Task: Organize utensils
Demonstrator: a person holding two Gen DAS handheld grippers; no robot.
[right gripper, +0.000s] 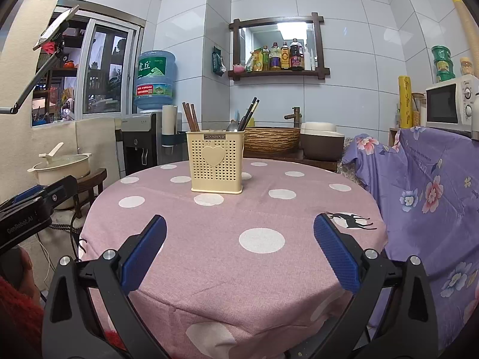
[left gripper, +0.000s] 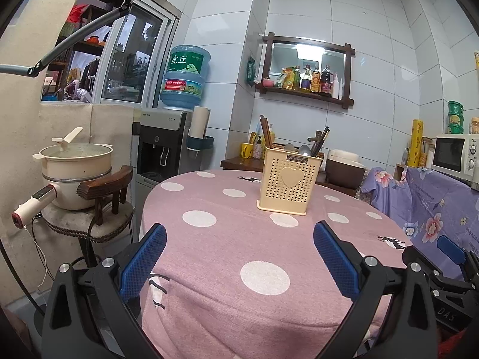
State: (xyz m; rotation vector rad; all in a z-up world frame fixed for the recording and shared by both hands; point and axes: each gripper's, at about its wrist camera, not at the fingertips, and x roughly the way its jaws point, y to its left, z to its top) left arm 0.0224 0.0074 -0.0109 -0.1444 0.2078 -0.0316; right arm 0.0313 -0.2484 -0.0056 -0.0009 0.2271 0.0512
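Both grippers, L (left gripper: 239, 257) & R (right gripper: 239, 254), released/empty; cream perforated plastic utensil caddy (right gripper: 215, 161) upright at far table centre, slightly nearer R, chopsticks vertical.

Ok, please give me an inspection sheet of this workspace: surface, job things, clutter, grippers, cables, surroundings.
Surface: round table, pink dotted cloth.
Job things: cream utensil holder upright, holding brown chopsticks, dark chopsticks, spoons.
Clutter: nothing seen on the table.
Grippers: left gripper and right gripper open, empty.
Cables: cords hang beside the electric pot.
Surroundings: water dispenser, wall shelf, microwave.
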